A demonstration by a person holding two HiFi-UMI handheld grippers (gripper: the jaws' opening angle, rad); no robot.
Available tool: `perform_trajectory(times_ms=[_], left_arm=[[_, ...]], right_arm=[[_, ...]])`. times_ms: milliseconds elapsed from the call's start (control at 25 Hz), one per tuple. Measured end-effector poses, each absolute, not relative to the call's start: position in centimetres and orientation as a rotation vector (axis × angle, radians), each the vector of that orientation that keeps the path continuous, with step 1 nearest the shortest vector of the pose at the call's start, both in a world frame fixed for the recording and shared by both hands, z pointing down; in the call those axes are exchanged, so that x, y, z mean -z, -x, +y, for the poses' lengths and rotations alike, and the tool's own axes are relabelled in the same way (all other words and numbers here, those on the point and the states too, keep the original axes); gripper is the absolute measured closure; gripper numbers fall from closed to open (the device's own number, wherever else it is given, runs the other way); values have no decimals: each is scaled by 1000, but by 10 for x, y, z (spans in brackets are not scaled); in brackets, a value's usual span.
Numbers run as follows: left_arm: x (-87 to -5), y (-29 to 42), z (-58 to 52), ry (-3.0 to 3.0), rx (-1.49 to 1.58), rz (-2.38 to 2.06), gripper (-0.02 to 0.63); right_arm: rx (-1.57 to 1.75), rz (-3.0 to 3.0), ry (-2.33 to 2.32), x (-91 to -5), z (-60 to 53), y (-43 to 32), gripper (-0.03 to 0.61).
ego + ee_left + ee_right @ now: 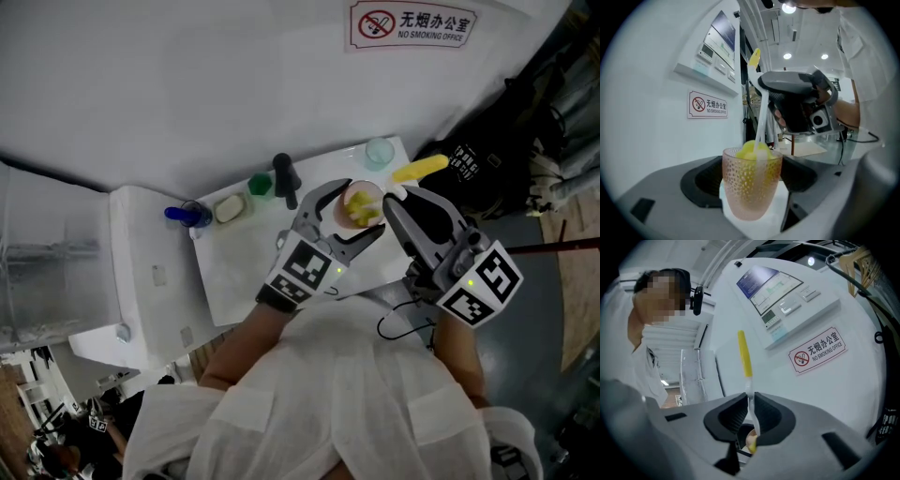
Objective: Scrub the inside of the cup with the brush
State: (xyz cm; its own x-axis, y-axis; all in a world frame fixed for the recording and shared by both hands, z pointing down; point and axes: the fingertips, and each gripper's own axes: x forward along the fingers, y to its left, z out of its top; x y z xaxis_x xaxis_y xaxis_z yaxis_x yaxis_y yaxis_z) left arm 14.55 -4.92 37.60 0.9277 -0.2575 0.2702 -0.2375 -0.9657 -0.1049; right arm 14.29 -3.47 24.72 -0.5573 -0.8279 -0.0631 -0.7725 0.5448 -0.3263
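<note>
Head view, far edge of the white tabletop (pixel 244 272): I note a blue item (pixel 187 215), a pale oval dish (pixel 230 208), a green block (pixel 260 186) and a black upright piece (pixel 285 178) in a row, at about 9 to 10 o'clock from the work.

The left gripper (pixel 356 208) has its fingers clamped on the sides of the pink dimpled translucent cup (pixel 751 183), which is upright.

The white-stemmed, yellow-handled brush (pixel 419 169) has its yellow sponge head inside the cup's mouth.

A clear glass tumbler (pixel 379 152) stands at 12 o'clock from the cup, apart from it.

At 3 o'clock, the right gripper (pixel 394 195) has its fingers pinched together on the brush's white stem, and the handle points toward 1 o'clock.
</note>
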Motion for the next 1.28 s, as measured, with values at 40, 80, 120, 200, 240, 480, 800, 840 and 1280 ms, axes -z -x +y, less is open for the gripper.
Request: perform_trajectory(times_ms=[40,80,120,200,240,480,800,840,1280], left_arm=[[-379,-143,-50,2999,452,379,244],[-382,-141,-51,2983,470,370,244],[-385,-139,-52,2971,486,363,243],[-389,-135,-54,2960,506,358,243],[-390,-133,-54,2956,510,360,243],[-367,-132,-56,3002,411,381,242],[-348,-128,-66,3007,368,416,244],[-350,-129,-66,3010,366,415,244],[-374,-136,-70,3020,362,395,244]], right_arm=[[389,2558,1353,-244,-34,-147,534],[382,2546,1358,-239,-34,-152,537],[372,2538,1363,-233,-33,-156,540],[353,2540,1363,-224,-32,-162,541],[349,2549,1361,-223,-32,-162,541],[397,2628,1387,-248,-36,-151,541],[420,2645,1368,-252,-39,-148,541],[404,2668,1379,-252,-39,-147,541],[137,2813,1523,-221,-30,-149,541]])
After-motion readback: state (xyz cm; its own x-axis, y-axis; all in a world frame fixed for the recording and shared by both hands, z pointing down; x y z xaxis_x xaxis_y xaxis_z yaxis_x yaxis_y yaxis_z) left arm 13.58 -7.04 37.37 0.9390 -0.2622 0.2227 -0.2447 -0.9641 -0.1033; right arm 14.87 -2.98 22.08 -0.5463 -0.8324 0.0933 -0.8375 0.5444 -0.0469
